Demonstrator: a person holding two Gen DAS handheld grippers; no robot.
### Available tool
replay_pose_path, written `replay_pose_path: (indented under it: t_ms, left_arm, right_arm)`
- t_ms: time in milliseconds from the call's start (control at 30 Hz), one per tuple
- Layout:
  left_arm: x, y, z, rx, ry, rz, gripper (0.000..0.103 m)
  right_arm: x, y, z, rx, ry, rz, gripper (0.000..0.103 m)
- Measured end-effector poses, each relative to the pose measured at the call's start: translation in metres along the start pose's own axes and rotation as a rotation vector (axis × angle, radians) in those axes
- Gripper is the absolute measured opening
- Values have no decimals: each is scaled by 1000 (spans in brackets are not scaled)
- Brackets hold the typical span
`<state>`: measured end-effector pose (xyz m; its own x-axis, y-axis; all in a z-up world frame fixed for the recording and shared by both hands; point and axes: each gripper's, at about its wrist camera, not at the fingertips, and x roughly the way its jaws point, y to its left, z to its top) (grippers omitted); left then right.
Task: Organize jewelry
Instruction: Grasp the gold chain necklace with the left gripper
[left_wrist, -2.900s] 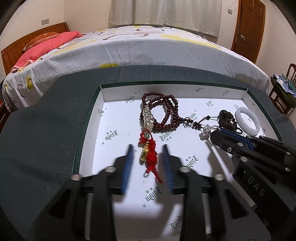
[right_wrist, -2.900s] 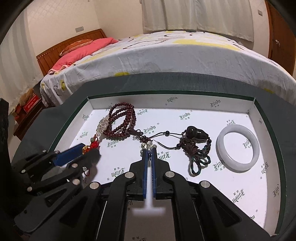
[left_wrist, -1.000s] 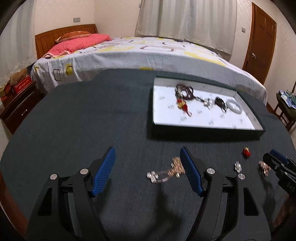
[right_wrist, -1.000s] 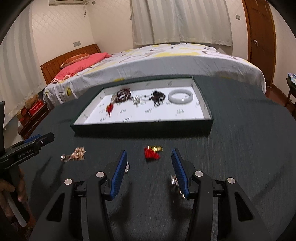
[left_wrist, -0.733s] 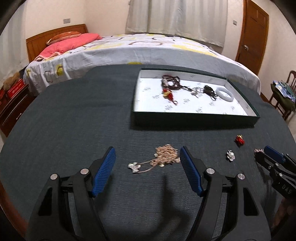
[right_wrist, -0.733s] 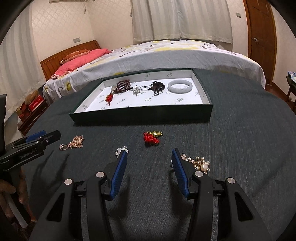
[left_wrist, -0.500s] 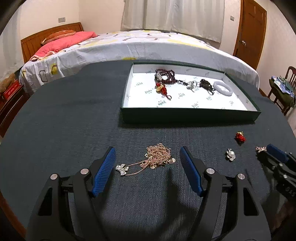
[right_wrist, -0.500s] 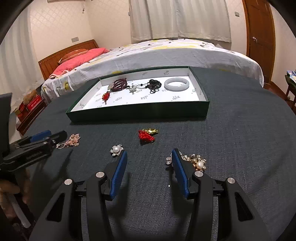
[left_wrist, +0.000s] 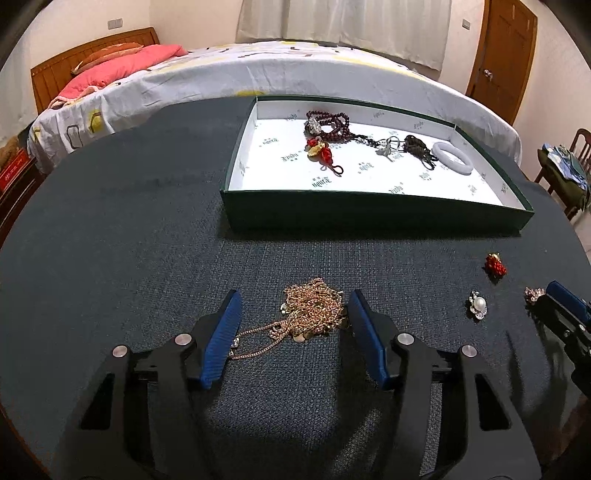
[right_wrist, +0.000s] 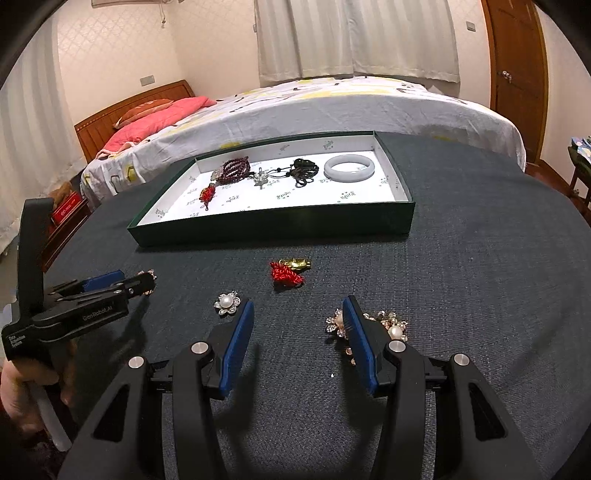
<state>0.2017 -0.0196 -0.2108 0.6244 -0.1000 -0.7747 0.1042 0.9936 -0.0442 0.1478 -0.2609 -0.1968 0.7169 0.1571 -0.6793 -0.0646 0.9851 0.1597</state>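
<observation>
Since the earlier frames both grippers have come away from the green tray and the left one has dropped toward the loose pieces on the dark cloth. The left gripper now straddles the gold chain necklace at lower centre of its view, jaws closing, the heap between the blue pads but not yet pinched. The right gripper hangs open and empty, low in its own view, a pearl brooch cluster just beside its right pad. The chain looks light, limp and prone to tangle; a grip on the bunched heap, not the trailing strand at lower left, seems soundest. The red knot charm and small pearl flower lie apart, untouched.
</observation>
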Motion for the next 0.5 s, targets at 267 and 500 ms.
replay_pose_path:
  t_ms: [267, 500]
  left_arm:
    - [-1, -1, -1, 24, -1, -3, 46]
    - [-2, -8, -2, 58, -7, -65, 14]
  right_arm:
    - [-1, 2, -2, 0, -2, 2, 49]
    - [1, 5, -1, -6, 3, 7, 49]
